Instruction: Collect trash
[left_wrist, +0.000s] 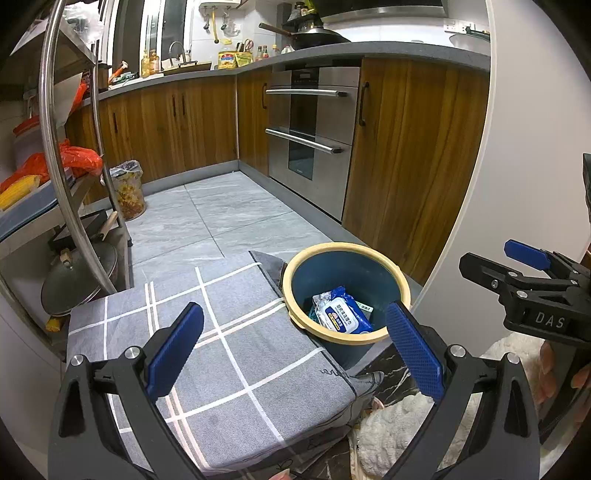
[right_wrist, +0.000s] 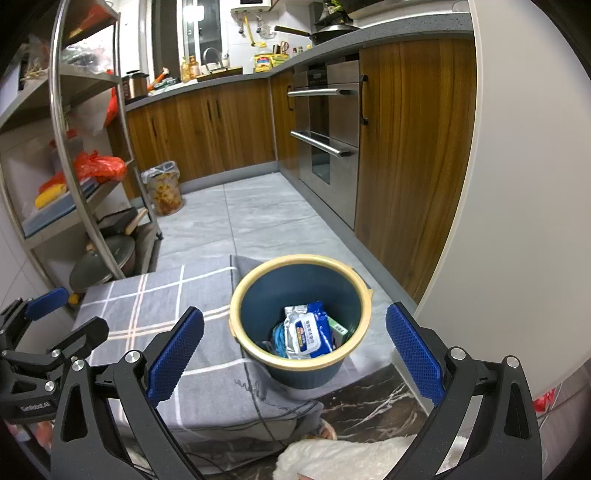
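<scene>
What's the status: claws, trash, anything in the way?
Left claw open, empty. Right claw open, empty. Wipes pack already in the bin. Nothing blocking.

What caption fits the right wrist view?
Open right gripper above a blue bin holding a wipes pack, on a grey checked cloth.

A dark blue bin with a pale yellow rim is shown; inside it, a blue-and-white wipes packet is seen. A grey cloth crossed by white check lines is spread beside it. Blue textured pads are carried on black fingers. The cabinets are brown wood-grained, the floor grey marbled tile.
</scene>
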